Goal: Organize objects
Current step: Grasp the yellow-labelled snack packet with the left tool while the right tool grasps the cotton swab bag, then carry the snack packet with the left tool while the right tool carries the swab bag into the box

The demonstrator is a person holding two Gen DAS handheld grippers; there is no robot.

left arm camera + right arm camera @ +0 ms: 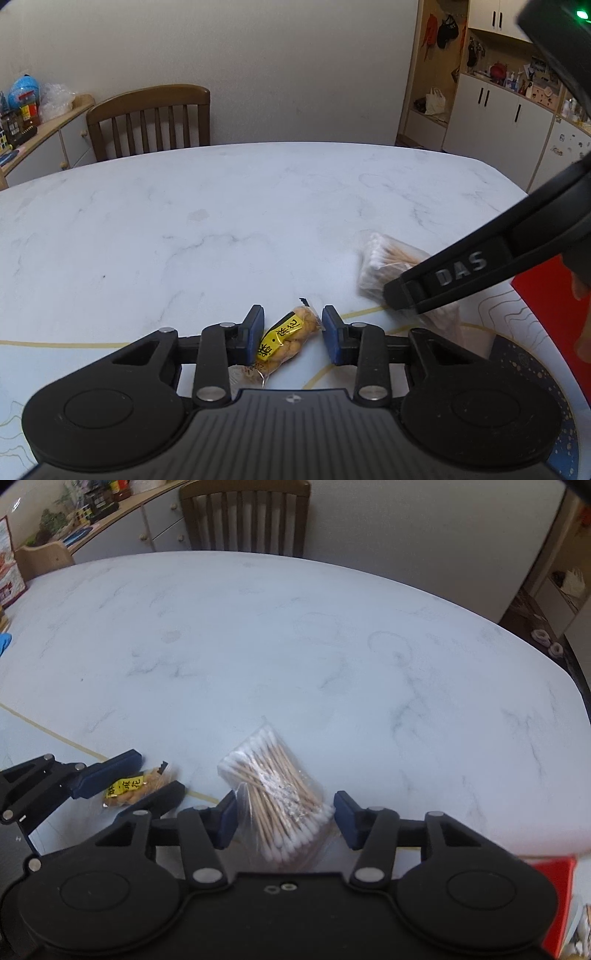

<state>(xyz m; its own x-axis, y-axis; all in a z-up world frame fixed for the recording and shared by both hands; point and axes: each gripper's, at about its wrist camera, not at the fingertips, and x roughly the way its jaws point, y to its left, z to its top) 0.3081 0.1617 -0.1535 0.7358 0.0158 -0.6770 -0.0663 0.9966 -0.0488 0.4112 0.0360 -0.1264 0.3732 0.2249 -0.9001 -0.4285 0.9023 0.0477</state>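
Straddling snack packet [286,338] with my left fingers [293,334], partly open; right fingers [284,821] bracket cotton-swab bag [275,794], pads clear, on tabletop [221,221].

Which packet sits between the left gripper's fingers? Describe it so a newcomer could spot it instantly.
On the near edge of the marble table, between the left gripper fingers, lies a small clear snack packet holding a twisted golden pastry. Its yellow label with black characters sets it apart from the cotton-swab bag beside it.
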